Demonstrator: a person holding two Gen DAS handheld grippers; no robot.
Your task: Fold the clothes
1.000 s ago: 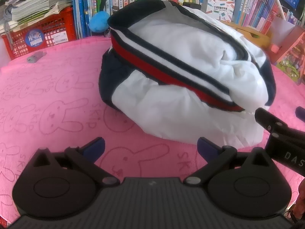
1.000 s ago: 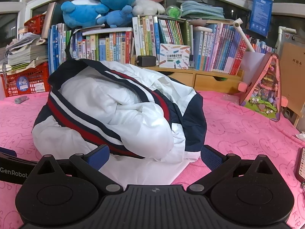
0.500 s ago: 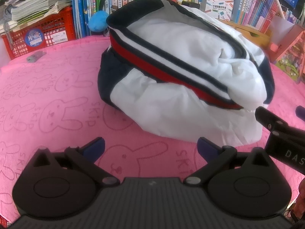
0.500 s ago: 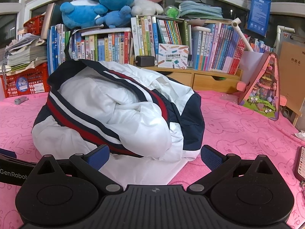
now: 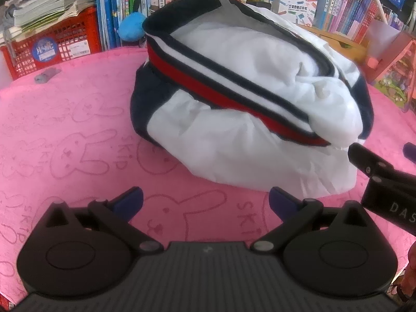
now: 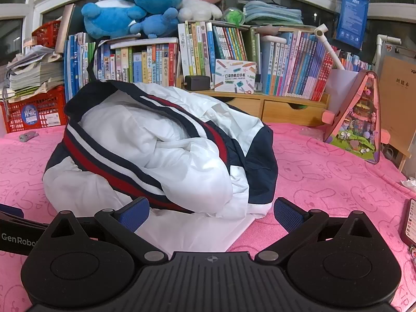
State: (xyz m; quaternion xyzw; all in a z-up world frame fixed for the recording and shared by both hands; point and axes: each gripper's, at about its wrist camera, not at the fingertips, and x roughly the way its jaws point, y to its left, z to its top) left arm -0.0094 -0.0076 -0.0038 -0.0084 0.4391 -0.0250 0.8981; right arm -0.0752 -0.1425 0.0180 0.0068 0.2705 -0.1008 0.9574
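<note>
A white jacket (image 5: 249, 88) with navy panels and red, white and navy stripes lies bundled in a heap on the pink rabbit-print cloth (image 5: 72, 119). In the right wrist view the same jacket (image 6: 156, 150) fills the middle. My left gripper (image 5: 205, 202) is open above bare cloth, just short of the jacket's near left edge. My right gripper (image 6: 210, 212) is open too, its blue pads either side of the jacket's white near hem. The right gripper's finger shows at the right edge of the left wrist view, close to the jacket.
Rows of books (image 6: 234, 57) and plush toys (image 6: 135, 2) line the back. A red basket (image 5: 52, 49) with stacked papers stands back left. A small grey object (image 5: 46, 75) lies on the cloth. A pink triangular toy house (image 6: 356, 119) stands at right.
Both grippers have drifted slightly; the jacket sits a little lower and closer in the right wrist view. Nothing was gripped or let go.
</note>
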